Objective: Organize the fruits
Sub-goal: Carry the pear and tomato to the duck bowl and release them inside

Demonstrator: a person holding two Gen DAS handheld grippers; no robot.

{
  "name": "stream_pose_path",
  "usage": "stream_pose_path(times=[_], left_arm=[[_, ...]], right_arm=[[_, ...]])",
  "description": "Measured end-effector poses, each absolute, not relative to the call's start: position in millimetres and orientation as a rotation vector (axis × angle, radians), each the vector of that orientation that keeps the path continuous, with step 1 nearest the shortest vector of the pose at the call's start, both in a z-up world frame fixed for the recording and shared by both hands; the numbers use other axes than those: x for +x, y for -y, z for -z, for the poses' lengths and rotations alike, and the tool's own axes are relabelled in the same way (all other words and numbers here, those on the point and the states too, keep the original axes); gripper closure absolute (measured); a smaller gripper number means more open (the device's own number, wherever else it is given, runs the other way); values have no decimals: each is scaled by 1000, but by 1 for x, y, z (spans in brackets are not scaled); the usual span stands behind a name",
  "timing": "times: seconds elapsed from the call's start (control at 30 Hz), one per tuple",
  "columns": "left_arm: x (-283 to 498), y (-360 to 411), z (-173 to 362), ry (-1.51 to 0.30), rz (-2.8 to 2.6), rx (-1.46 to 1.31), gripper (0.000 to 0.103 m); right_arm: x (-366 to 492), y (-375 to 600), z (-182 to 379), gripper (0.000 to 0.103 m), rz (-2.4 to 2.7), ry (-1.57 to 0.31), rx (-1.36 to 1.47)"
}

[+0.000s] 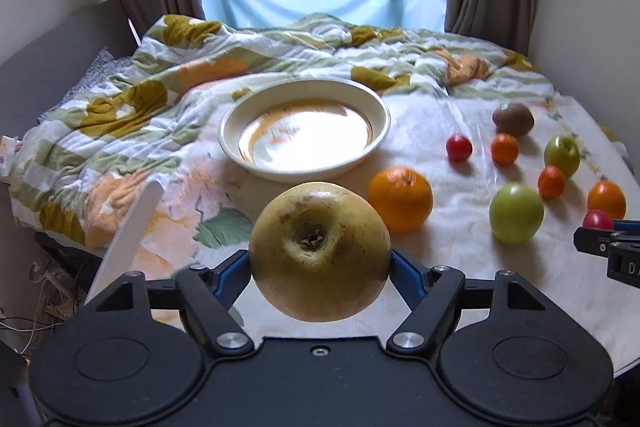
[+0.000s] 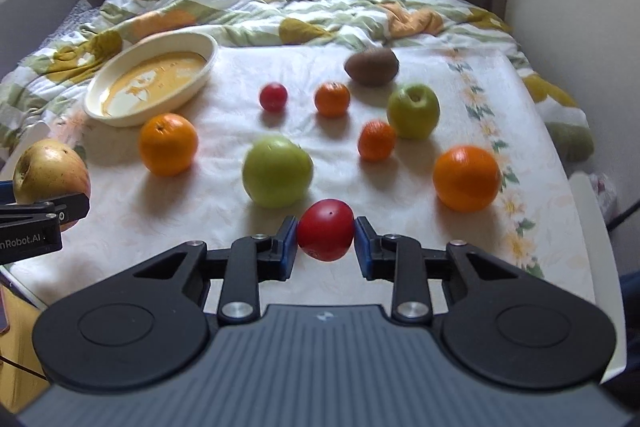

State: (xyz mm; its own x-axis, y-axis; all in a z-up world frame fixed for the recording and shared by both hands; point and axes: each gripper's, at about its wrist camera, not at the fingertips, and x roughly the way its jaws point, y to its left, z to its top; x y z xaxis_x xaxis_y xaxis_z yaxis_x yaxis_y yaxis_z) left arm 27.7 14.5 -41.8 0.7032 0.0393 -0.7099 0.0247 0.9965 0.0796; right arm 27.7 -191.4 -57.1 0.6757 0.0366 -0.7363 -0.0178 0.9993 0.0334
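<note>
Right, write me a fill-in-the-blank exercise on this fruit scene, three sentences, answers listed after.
1. The left gripper is clamped on a yellowish-brown ____.
2. The round cream dish on the bed holds ____ fruit.
3. The small red round fruit sits between the fingers of the ____ gripper, near the closest of the two green apples.

Missing words: apple; no; right
</note>
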Motion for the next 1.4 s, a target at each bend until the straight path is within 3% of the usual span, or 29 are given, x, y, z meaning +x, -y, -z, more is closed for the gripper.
stream_pose_path(times=[0.37,0.63,1.4], left_arm=[[58,-32,-16,-714,-61,52,24],[114,-60,-27,-705,-26,74,24],[277,-78,60,-882,157,202,24]], right_arm=[[63,168,-4,58,-206,-706,-83],[116,126,-25,58,-262,-696,-52],[268,70,17,58,-238,-807,-16]])
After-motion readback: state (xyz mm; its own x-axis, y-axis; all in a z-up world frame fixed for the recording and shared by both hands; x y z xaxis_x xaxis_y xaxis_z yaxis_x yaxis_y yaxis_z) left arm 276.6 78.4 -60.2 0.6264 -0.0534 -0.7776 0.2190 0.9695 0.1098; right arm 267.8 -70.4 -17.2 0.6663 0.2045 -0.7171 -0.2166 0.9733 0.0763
